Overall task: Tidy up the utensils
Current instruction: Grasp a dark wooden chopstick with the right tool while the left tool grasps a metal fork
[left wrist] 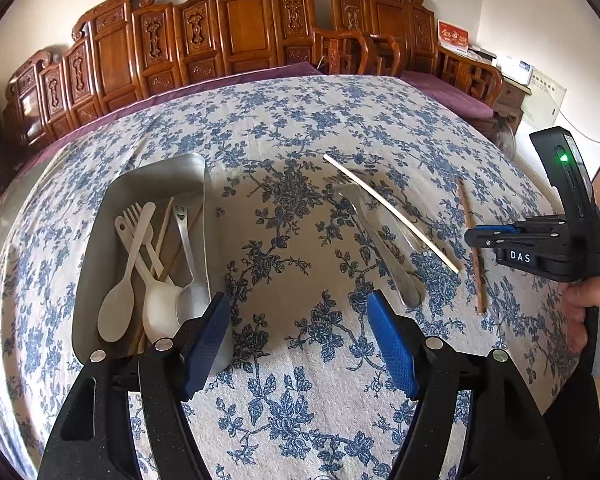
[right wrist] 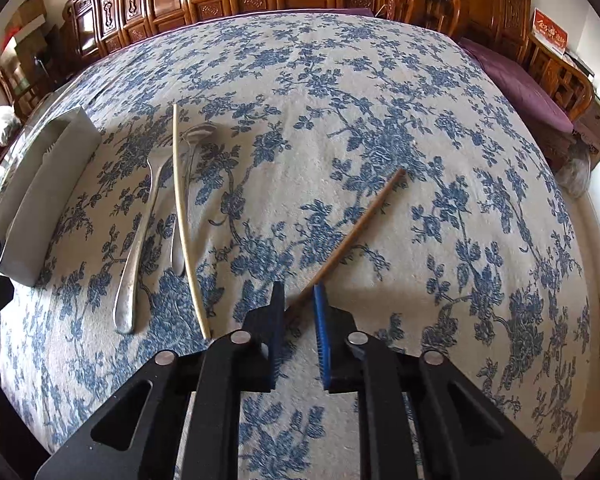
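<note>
A metal tray [left wrist: 112, 200] on the left holds several white plastic and metal utensils; it also shows in the right wrist view [right wrist: 40, 184]. A metal fork [left wrist: 380, 240] [right wrist: 140, 232], a metal spoon [right wrist: 188, 160] and a pale chopstick [left wrist: 392, 214] [right wrist: 186, 216] lie on the tablecloth. A brown chopstick [left wrist: 470, 240] [right wrist: 360, 224] lies to their right. My left gripper [left wrist: 300, 340] is open and empty beside the tray. My right gripper [right wrist: 298, 320] [left wrist: 476, 238] is narrowly open, its fingers straddling the brown chopstick's near end.
The blue floral tablecloth [left wrist: 292, 120] covers the whole table. Carved wooden chairs [left wrist: 240, 28] and a purple cushion [right wrist: 516, 80] stand behind the far edge. Boxes and papers lie on a side cabinet [left wrist: 512, 72] at the right.
</note>
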Available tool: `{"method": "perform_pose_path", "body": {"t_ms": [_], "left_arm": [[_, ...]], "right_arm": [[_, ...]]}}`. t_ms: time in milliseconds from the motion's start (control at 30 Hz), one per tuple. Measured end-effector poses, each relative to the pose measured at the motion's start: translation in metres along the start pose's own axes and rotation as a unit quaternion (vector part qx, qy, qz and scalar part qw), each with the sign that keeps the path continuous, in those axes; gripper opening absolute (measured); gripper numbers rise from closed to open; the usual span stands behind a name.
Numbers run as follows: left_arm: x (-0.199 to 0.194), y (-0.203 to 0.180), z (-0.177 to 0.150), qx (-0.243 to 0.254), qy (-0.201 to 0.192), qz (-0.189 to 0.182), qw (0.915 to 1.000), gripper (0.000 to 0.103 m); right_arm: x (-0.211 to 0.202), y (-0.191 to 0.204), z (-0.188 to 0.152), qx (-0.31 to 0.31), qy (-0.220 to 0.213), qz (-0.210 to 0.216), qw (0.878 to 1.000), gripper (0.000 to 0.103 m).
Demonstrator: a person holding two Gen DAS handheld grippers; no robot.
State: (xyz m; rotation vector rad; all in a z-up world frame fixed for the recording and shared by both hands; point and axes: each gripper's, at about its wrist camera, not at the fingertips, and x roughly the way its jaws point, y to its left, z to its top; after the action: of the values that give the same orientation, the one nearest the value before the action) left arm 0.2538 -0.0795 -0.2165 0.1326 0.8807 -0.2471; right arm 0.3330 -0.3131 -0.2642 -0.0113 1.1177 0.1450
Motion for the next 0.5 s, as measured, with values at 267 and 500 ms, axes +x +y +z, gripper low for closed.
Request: {"method": "perform_pose_path", "body": {"t_ms": [267,500], "left_arm": [[-0.002,-0.016,0.005,0.012,0.001,0.011,0.9999,0.068],[0.017,-0.036,0.014,0.013,0.014,0.016,0.9997,0.068]], "right_arm": [[-0.009,-0.011,-0.010,-0.032,-0.008,0.011,0.999,0.000],[-0.015,-0.027,-0.018,-0.010,-0.028,0.050,0.998,0.001]]}}
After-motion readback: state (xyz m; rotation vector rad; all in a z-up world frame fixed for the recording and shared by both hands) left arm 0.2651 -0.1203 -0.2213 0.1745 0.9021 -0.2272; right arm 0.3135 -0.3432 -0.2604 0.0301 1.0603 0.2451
